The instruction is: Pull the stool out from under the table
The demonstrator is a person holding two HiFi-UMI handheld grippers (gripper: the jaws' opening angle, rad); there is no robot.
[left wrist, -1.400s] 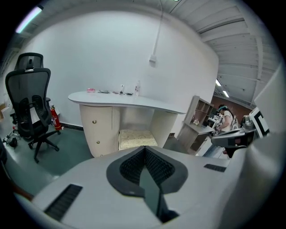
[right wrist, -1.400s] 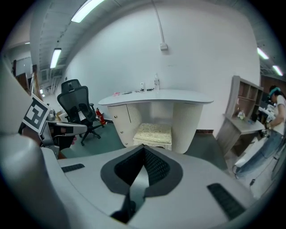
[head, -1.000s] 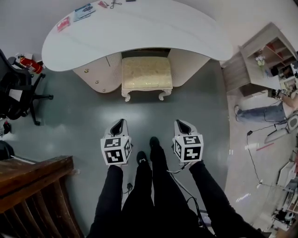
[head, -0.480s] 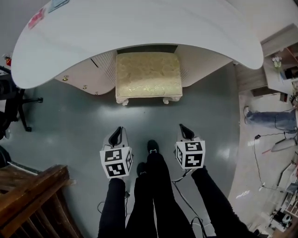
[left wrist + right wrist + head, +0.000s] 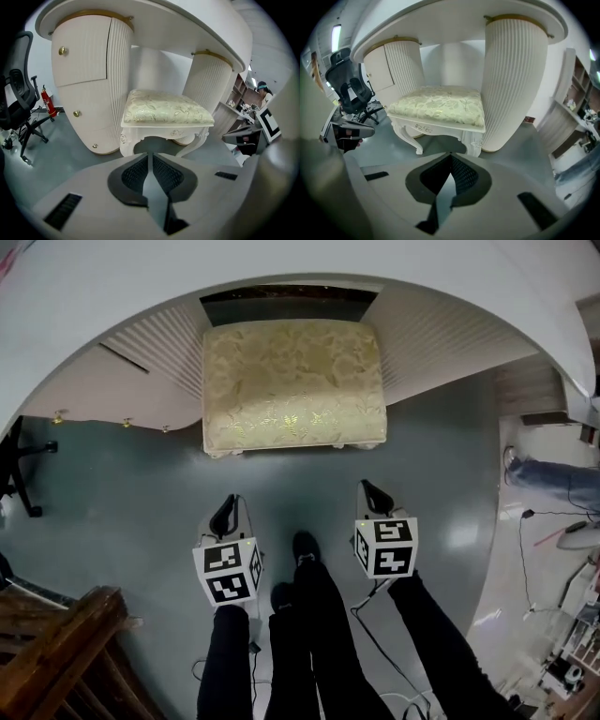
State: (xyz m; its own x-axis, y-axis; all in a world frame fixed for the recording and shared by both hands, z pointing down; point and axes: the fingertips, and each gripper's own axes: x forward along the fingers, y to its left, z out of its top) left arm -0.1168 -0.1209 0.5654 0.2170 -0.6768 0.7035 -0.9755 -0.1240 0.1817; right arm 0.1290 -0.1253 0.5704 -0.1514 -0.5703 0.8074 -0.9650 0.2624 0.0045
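Observation:
A white stool (image 5: 292, 385) with a pale gold patterned cushion stands between the two ribbed pedestals of the white table (image 5: 281, 273), its back part under the tabletop. The stool (image 5: 166, 112) fills the middle of the left gripper view, and the stool (image 5: 438, 107) shows likewise ahead in the right gripper view. My left gripper (image 5: 224, 514) and right gripper (image 5: 372, 495) hang side by side in front of the stool, a short way from its front edge, touching nothing. Both have their jaws shut with nothing between them.
A black office chair (image 5: 18, 103) and a red fire extinguisher (image 5: 46, 101) stand left of the table. A dark wooden railing (image 5: 66, 652) is at my lower left. A person's legs (image 5: 553, 474) and cables lie at the right. Grey floor (image 5: 122, 484) spreads before the stool.
The view has closed in on the table and stool, which now look much larger. Both grippers have come nearer the stool's front and stay shut.

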